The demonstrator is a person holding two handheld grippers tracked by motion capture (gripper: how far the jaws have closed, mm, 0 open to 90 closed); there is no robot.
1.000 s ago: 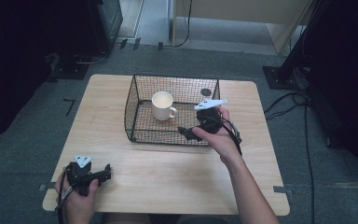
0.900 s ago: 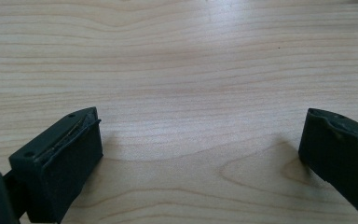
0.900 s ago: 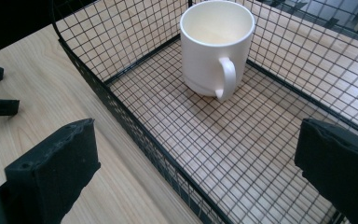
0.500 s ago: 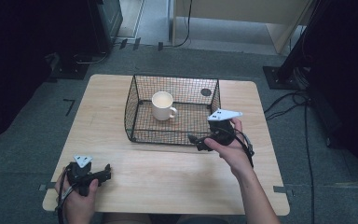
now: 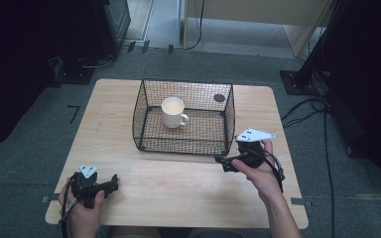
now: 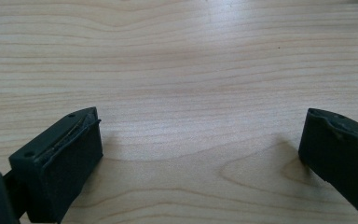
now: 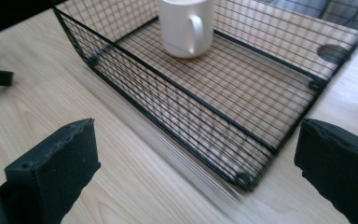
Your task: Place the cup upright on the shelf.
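The right tongs point(image 5: 224, 163) were spread wide and empty, just outside the wire basket's point(image 5: 228, 116) near corner. The left tongs point(image 5: 113, 183) gaped idle over the counter point(image 5: 178, 183). The white mug point(image 5: 173, 112) stood upright inside the basket; placing appeared done, with only withdrawal left.

A white mug point(image 5: 173, 112) sits in a black wire-grid basket point(image 5: 142, 116) on a pale wood-grain table point(image 5: 178, 188).
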